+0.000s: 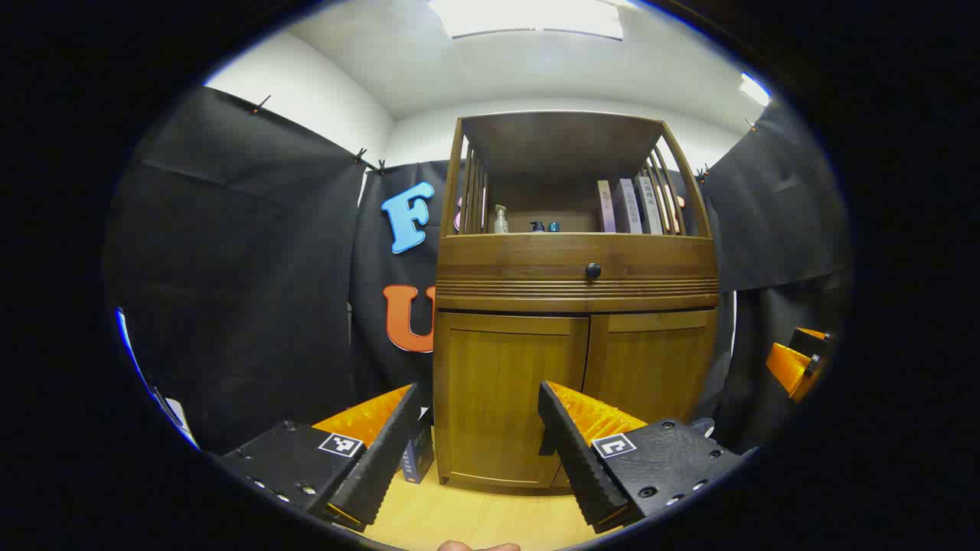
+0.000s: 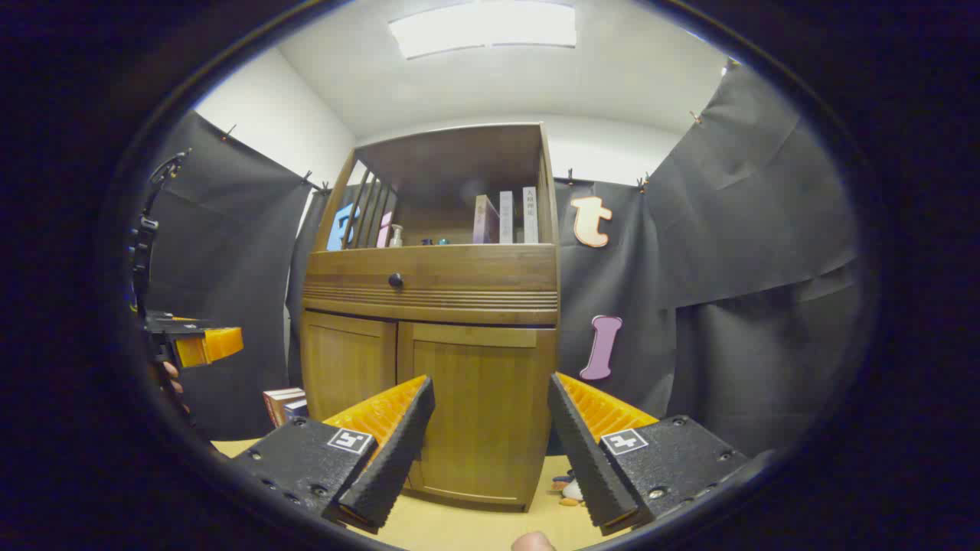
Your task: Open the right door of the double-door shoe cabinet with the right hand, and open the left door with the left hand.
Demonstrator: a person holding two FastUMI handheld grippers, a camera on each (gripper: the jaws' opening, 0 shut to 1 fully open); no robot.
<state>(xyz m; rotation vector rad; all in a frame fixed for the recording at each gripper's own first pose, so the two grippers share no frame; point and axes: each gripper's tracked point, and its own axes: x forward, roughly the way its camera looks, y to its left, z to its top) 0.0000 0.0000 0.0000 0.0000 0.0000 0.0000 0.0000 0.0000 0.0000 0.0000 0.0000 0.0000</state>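
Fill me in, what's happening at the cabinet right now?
A person holds a two-finger gripper in each hand, both facing the wooden shoe cabinet. The left gripper is open and aimed at the left door; the right gripper is open and aimed at the right door. Both doors are shut, and neither gripper touches them yet. Books and small bottles sit on the open shelf above the drawer knob.

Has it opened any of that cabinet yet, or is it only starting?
Only starting. Nothing is done: the right door and the left door both sit shut. In hand: the right gripper and the left gripper hang open in front of the shoe cabinet, touching nothing. Both doors remain to be opened.
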